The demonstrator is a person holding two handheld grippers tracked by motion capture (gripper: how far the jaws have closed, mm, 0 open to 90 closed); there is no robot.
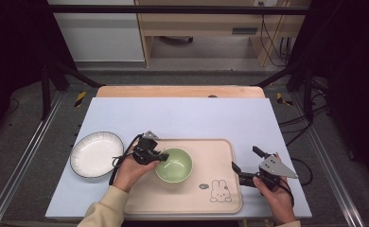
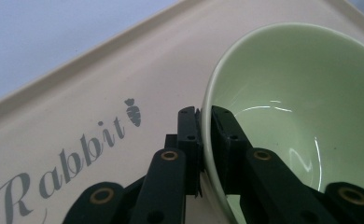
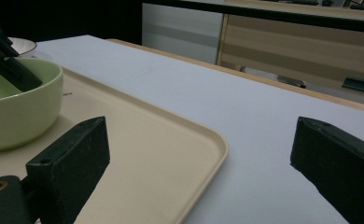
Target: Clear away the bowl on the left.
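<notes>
l gripper (image 1: pixel 162 156) clamped on green bowl (image 1: pixel 174 165) rim, r gripper (image 1: pixel 246 164) wide open, level w/ tray (image 1: pixel 220 201).

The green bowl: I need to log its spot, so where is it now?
In the high view the green bowl sits on the beige tray, left of its middle, right of the white plate; the left gripper pinches its left rim.

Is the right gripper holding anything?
No, the right gripper has its jaws spread wide with nothing between them, hovering by the tray edge.
</notes>
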